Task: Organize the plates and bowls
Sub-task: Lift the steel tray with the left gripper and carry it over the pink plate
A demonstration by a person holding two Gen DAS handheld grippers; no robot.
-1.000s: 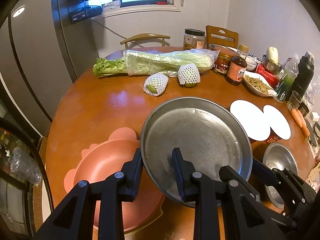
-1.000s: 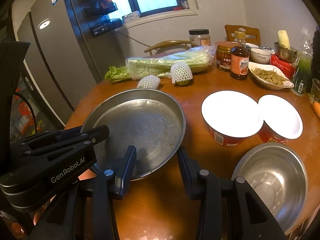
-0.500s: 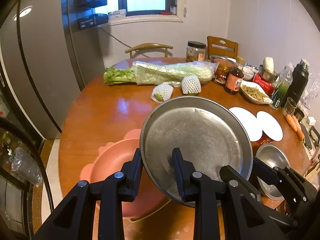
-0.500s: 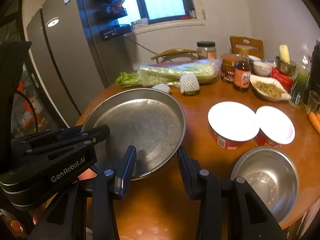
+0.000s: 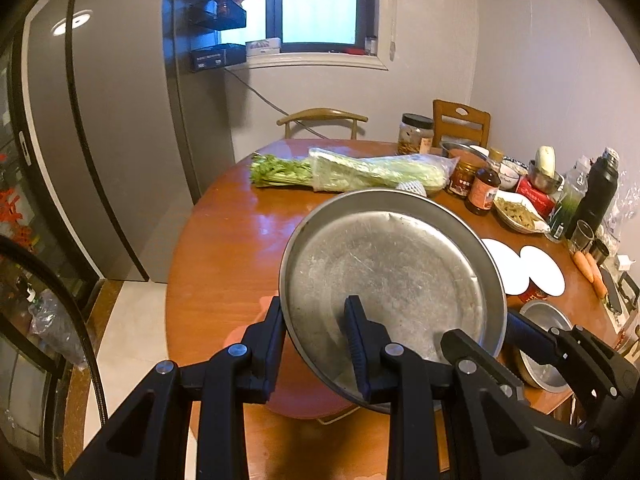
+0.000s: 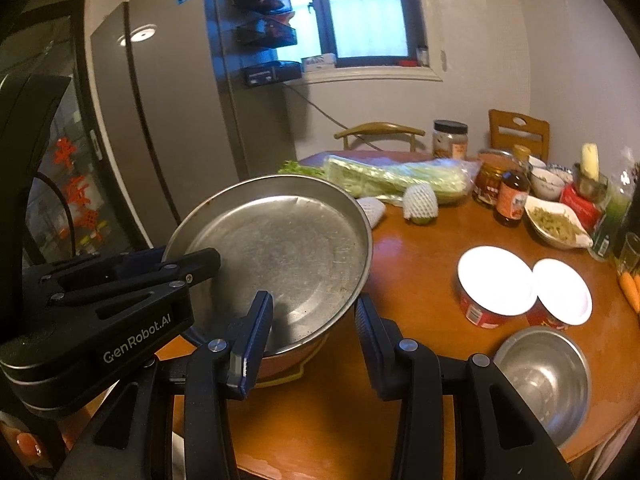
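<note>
A wide steel plate [image 5: 392, 272] hangs tilted above the round wooden table [image 5: 224, 264]. My left gripper [image 5: 316, 332] is shut on its near rim, one finger under the edge and one on the inside. My right gripper [image 6: 314, 320] straddles the plate [image 6: 280, 240] at its right rim, with one finger inside and one outside, and grips it. A pink bowl [image 5: 304, 404] sits on the table under the plate, mostly hidden. A small steel bowl [image 6: 544, 380] rests by the table's near right edge.
Two white-lidded red cups [image 6: 496, 280] stand right of the plate. Bagged celery [image 5: 372, 172], net-wrapped fruit [image 6: 420, 200], jars, a sauce bottle [image 6: 512, 196], a dish of food [image 6: 556, 224] and carrots crowd the far and right side. A tall fridge [image 5: 120, 140] stands on the left.
Both grippers have risen and drawn back together with the steel plate in them. The plate now hangs higher over the pink bowl and tilts more.
</note>
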